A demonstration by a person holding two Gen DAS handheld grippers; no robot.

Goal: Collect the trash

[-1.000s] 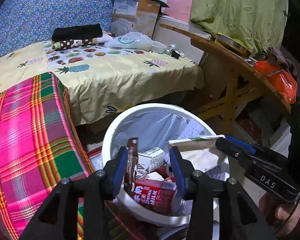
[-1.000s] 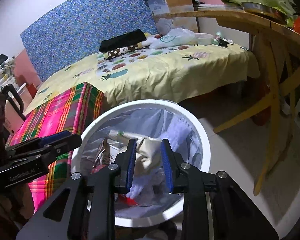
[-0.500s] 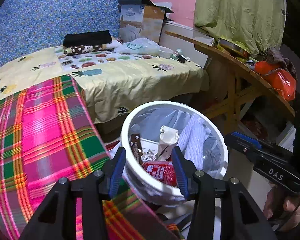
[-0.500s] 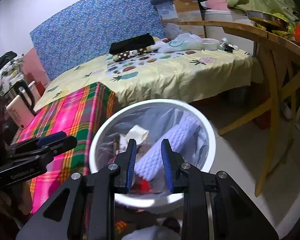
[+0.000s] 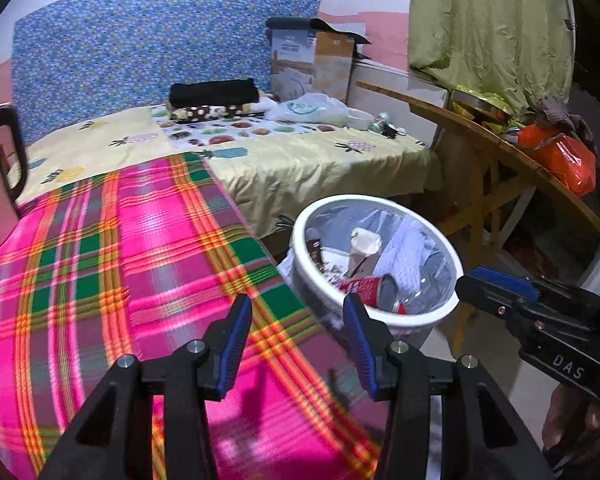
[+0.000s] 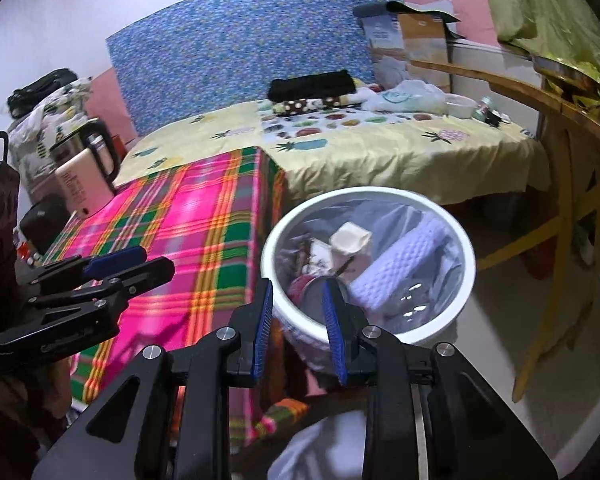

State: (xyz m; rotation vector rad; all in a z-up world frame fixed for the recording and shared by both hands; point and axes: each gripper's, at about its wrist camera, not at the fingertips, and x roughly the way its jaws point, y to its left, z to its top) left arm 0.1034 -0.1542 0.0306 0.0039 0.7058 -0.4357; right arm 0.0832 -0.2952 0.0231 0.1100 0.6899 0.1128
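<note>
Left wrist view first: my left gripper (image 5: 296,336) hangs over the near edge of the plaid blanket (image 5: 112,264), jaws apart with nothing between them and touching nothing. They have just been opening a little. Past its right finger stands the bin (image 5: 444,308), white-rimmed and lined with a clear bag, just beside the blanket's right edge. Inside lie a red can (image 5: 364,286) on its side near the front rim, a cream carton (image 5: 364,242) upright toward the middle, a white foam sleeve (image 5: 404,246) leaning on the right wall, and a brown wrapper (image 5: 315,254) against the left wall.

My right gripper (image 5: 496,294) shows at the right edge of this view, side on, a hand (image 5: 576,428) under its handle.

From the right wrist, my right gripper (image 6: 298,322) sits above the bin's near rim (image 6: 452,316), jaws narrowly apart and empty; the can's end (image 6: 316,292) shows through the gap, well below the pads. The foam sleeve (image 6: 404,266) lies diagonally on the right side, the carton (image 6: 350,240) behind the can. My left gripper (image 6: 100,276) reaches in from the left edge over the blanket (image 6: 204,232).

Beyond the blanket is a yellow fruit-print sheet (image 6: 380,148), with folded black cloth (image 6: 312,85) and a plastic bag (image 6: 408,96) at its far edge. A wooden table (image 6: 560,120) stands to the right of the bin, and a kettle (image 6: 96,152) at the blanket's left corner.
</note>
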